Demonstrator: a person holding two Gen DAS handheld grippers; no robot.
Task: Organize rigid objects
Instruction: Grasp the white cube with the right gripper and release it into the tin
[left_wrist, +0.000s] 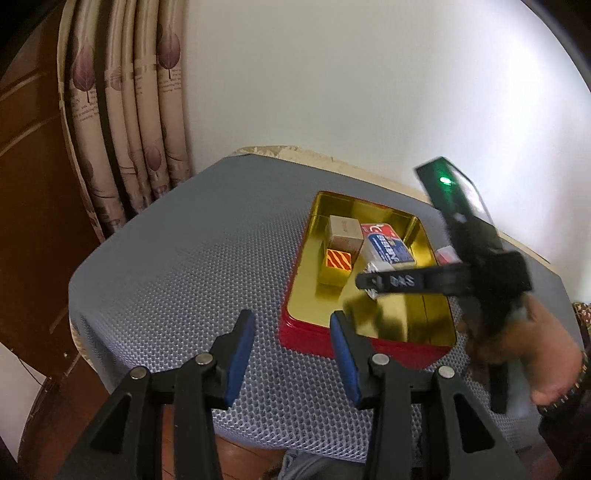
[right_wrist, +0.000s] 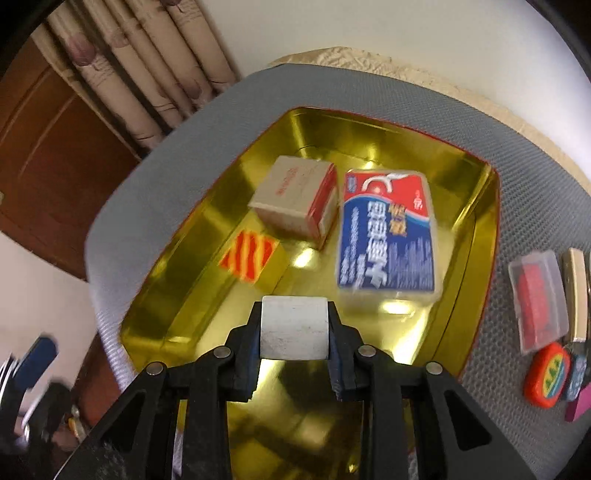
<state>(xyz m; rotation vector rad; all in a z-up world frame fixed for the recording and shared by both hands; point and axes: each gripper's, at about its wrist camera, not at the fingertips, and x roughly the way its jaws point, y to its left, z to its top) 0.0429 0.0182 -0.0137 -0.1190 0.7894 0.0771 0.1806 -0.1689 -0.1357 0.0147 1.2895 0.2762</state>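
While the left gripper (left_wrist: 291, 325) is held open and empty beside the tin (right_wrist: 480, 236), a white block (right_wrist: 294, 328) is clamped in the right gripper (right_wrist: 294, 332) above it, apparently for stowing.

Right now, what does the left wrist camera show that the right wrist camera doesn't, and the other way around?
Left wrist only: the open left gripper over the grey mat, and the right gripper's body from outside. Right wrist only: the right gripper shut on a white block, plus an orange round item. Both: the gold tin, beige box, blue-and-red pack.
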